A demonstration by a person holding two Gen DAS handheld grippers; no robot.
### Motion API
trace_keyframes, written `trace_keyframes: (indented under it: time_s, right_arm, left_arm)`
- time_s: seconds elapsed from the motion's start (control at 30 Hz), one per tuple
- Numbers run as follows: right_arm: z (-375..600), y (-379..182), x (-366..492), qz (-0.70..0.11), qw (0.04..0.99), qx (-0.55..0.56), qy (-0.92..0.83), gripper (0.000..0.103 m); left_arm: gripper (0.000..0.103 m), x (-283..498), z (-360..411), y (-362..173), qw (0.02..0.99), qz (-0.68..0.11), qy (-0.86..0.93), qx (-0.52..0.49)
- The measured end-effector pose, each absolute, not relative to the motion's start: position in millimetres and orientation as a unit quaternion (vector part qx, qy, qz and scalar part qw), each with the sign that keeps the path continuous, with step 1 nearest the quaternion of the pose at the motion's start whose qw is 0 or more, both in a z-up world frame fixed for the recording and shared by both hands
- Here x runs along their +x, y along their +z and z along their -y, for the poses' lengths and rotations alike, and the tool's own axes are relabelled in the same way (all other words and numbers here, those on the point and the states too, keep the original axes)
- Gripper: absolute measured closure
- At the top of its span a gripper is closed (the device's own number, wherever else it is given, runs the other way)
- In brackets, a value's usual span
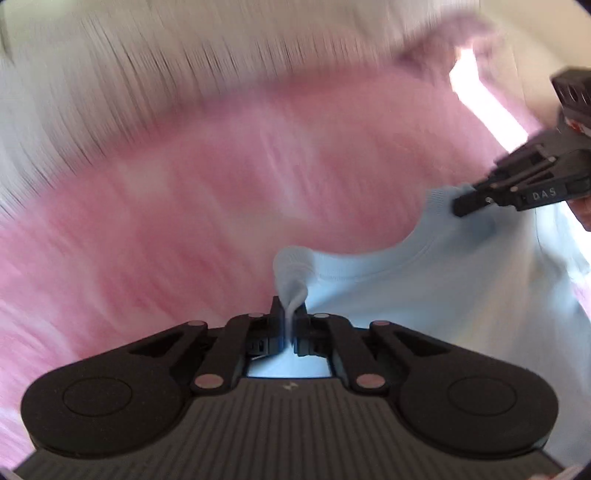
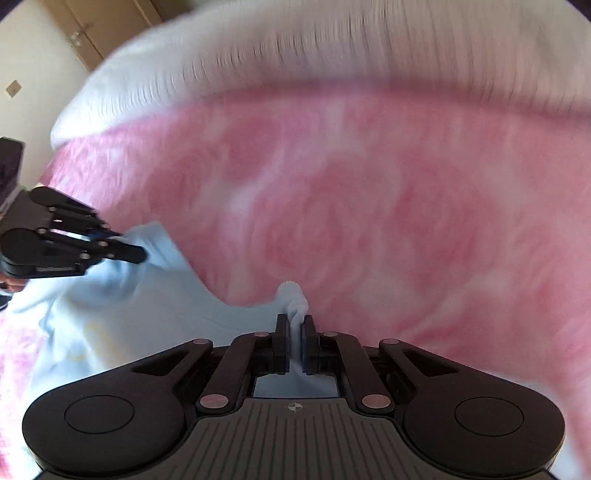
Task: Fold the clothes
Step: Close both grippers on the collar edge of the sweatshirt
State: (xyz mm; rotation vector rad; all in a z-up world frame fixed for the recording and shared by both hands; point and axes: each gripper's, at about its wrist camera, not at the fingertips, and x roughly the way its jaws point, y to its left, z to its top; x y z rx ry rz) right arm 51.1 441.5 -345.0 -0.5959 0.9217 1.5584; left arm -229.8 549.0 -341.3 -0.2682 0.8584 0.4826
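A light blue shirt hangs stretched between my two grippers, above a pink patterned bedspread. My left gripper is shut on a bunched corner of the shirt near its ribbed collar. My right gripper is shut on the other bunched corner of the shirt. In the left wrist view the right gripper comes in from the right edge with the shirt edge at its tips. In the right wrist view the left gripper comes in from the left. The background is motion-blurred.
The pink bedspread fills most of both views. A white striped fabric, a pillow or sheet, lies beyond it. A wooden door and cream wall show at the upper left of the right wrist view.
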Motion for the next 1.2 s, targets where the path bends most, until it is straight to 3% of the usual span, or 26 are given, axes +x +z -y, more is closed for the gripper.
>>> trace_keyframes:
  time_s: [0.13, 0.2, 0.33, 0.43, 0.6, 0.67, 0.73, 0.8, 0.87, 1.07, 1.1, 1.13, 1.17, 1.2]
  right_arm:
    - [-422, -294, 57, -0.243, 0.653, -0.177, 0.695, 0.099]
    - [-419, -290, 53, -0.188, 0.674, -0.165, 0.695, 0.099]
    - [-442, -323, 48, -0.207, 0.674, -0.225, 0.673, 0.099]
    - [-458, -364, 40, -0.313, 0.597, -0.326, 0.663, 0.097]
    - [-425, -388, 19, -0.328, 0.543, -0.392, 0.666, 0.092]
    - [-425, -382, 19, -0.335, 0.543, -0.387, 0.665, 0.088]
    - [-435, -370, 25, -0.348, 0.553, -0.356, 0.668, 0.079]
    - [-441, -358, 34, -0.353, 0.563, -0.323, 0.674, 0.043]
    - [-449, -351, 44, -0.358, 0.570, -0.304, 0.674, 0.033]
    - [-474, -366, 100, -0.492, 0.563, -0.167, 0.643, 0.033]
    - [-476, -371, 110, -0.522, 0.552, -0.125, 0.638, 0.033]
    - [-478, -379, 117, -0.554, 0.539, -0.095, 0.628, 0.033]
    - [-480, -386, 120, -0.571, 0.531, -0.089, 0.619, 0.048]
    - [-482, -390, 120, -0.581, 0.527, -0.093, 0.613, 0.095]
  left_arm:
    - [0.099, -243, -526, -303, 0.912, -0.288, 0.290, -0.015]
    - [0.099, -239, -519, -307, 0.912, -0.279, 0.300, 0.009]
    - [0.087, -221, -533, -343, 0.889, -0.349, 0.296, 0.002]
    - [0.088, -217, -535, -371, 0.863, -0.453, 0.221, -0.045]
    - [0.087, -244, -494, -391, 0.845, -0.517, 0.137, 0.011]
    - [0.085, -251, -503, -385, 0.850, -0.505, 0.147, -0.019]
    - [0.082, -249, -518, -375, 0.861, -0.477, 0.168, -0.056]
    - [0.067, -241, -536, -365, 0.872, -0.444, 0.194, -0.066]
    - [0.053, -229, -556, -359, 0.878, -0.426, 0.209, -0.070]
    - [0.052, -198, -617, -384, 0.862, -0.436, 0.177, -0.188]
    - [0.055, -195, -626, -393, 0.854, -0.445, 0.160, -0.217]
    - [0.067, -188, -631, -401, 0.848, -0.452, 0.151, -0.230]
    - [0.083, -185, -631, -403, 0.850, -0.455, 0.152, -0.219]
    - [0.096, -186, -627, -402, 0.857, -0.449, 0.153, -0.201]
